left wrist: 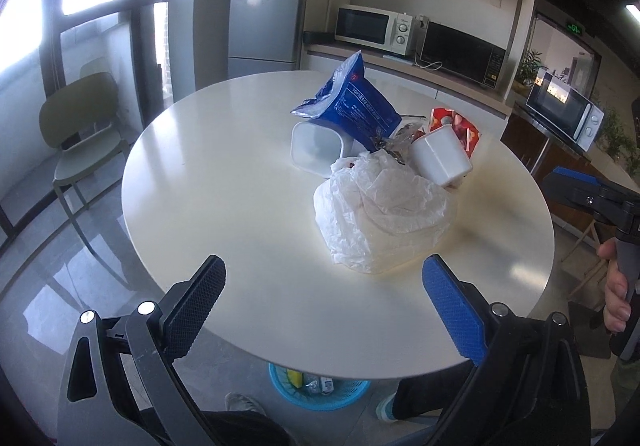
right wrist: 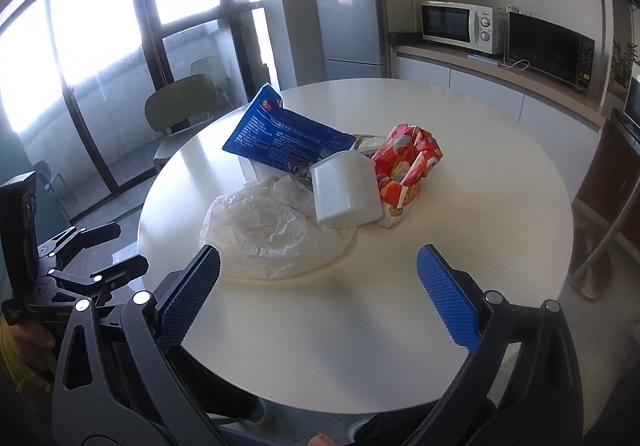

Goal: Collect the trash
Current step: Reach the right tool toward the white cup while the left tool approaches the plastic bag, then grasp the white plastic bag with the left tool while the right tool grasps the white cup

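Left wrist view shows a round white table (left wrist: 224, 182) bearing a heap of rubbish: a crinkled translucent plastic bag (left wrist: 380, 214) nearest, a blue foil pouch (left wrist: 356, 102) propped behind it, two white plastic tubs (left wrist: 438, 156) tipped over, and a red printed wrapper (left wrist: 464, 128) beyond them. Both the left gripper (left wrist: 324, 302) and right gripper (right wrist: 318, 294) hover spread and empty, short of the bag. That bag looks feather-light, limp and slippery; pinching a bunched fold should hold best. Under the table sits a blue mesh basket (left wrist: 320, 392).
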`<state>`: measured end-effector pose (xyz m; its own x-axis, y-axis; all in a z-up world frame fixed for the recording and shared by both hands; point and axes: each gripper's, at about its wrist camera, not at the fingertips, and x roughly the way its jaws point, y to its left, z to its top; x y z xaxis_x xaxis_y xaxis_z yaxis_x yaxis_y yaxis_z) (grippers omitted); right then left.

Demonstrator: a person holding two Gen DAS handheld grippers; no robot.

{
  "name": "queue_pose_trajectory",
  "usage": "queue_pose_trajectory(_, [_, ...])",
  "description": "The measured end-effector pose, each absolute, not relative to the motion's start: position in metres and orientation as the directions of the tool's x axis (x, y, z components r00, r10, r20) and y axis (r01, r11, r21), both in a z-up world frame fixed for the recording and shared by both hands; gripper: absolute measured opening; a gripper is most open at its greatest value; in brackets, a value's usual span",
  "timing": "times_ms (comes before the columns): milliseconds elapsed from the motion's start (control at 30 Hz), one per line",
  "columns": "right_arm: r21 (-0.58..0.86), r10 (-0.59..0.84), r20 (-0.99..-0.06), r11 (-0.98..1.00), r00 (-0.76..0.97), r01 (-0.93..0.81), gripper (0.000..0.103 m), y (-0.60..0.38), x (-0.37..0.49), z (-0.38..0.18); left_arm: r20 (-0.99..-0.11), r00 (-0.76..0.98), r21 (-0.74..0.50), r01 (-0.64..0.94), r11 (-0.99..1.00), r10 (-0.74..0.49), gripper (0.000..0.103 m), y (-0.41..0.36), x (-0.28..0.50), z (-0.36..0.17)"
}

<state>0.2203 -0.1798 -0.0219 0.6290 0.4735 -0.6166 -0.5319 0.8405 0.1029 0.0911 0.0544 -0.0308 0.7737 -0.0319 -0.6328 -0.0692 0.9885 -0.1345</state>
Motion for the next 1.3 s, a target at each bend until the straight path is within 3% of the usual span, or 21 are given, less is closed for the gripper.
queue_pose_trajectory(267, [0.082, 0.446, -0.652, 0.845, 0.614, -0.528, 0.093, -0.157, 0.263, -0.032, -0.667, 0.740, -0.168, -0.038, 0.985, -0.085, 0.094, 0.058, 0.127, -0.048])
queue_pose_trajectory(467, [0.037, 0.400, -0.691, 0.851, 0.602, -0.523, 0.089, -0.138, 0.295, -0.042, -0.696, 0.709, -0.180, -0.020, 0.983, -0.113, 0.086, 0.058, 0.151, -0.059])
queue_pose_trajectory(533, [0.035, 0.393, -0.705, 0.851, 0.591, -0.525, 0.087, -0.134, 0.303, -0.047, -0.701, 0.703, -0.190, -0.019, 0.982, -0.121, 0.079, 0.059, 0.156, -0.060])
queue_pose_trajectory(733, [0.003, 0.351, -0.738, 0.855, 0.576, -0.518, 0.080, -0.120, 0.320, -0.057, -0.706, 0.684, -0.243, 0.005, 0.970, -0.181, 0.075, 0.062, 0.170, -0.066])
queue_pose_trajectory(833, [0.003, 0.340, -0.751, 0.858, 0.565, -0.513, 0.076, -0.118, 0.326, -0.063, -0.714, 0.670, -0.259, 0.020, 0.966, -0.206, 0.065, 0.061, 0.176, -0.072])
queue_pose_trajectory(900, [0.005, 0.335, -0.763, 0.858, 0.553, -0.514, 0.066, -0.117, 0.328, -0.067, -0.711, 0.673, -0.239, 0.037, 0.970, -0.201, 0.061, 0.057, 0.177, -0.074])
queue_pose_trajectory(967, [0.007, 0.336, -0.765, 0.858, 0.550, -0.514, 0.065, -0.116, 0.329, -0.069, -0.711, 0.676, -0.227, 0.040, 0.973, -0.194, 0.048, 0.055, 0.176, -0.075])
queue_pose_trajectory(1033, [-0.003, 0.334, -0.761, 0.855, 0.555, -0.519, 0.064, -0.115, 0.326, -0.069, -0.713, 0.670, -0.247, 0.038, 0.968, -0.208, 0.024, 0.057, 0.177, -0.076])
queue_pose_trajectory(1100, [-0.004, 0.336, -0.757, 0.855, 0.560, -0.518, 0.064, -0.115, 0.323, -0.069, -0.713, 0.670, -0.242, 0.037, 0.970, -0.203, 0.013, 0.057, 0.176, -0.076])
queue_pose_trajectory(1300, [0.031, 0.367, -0.735, 0.858, 0.570, -0.512, 0.064, -0.123, 0.314, -0.068, -0.691, 0.698, -0.244, 0.020, 0.970, -0.188, 0.005, 0.061, 0.163, -0.068])
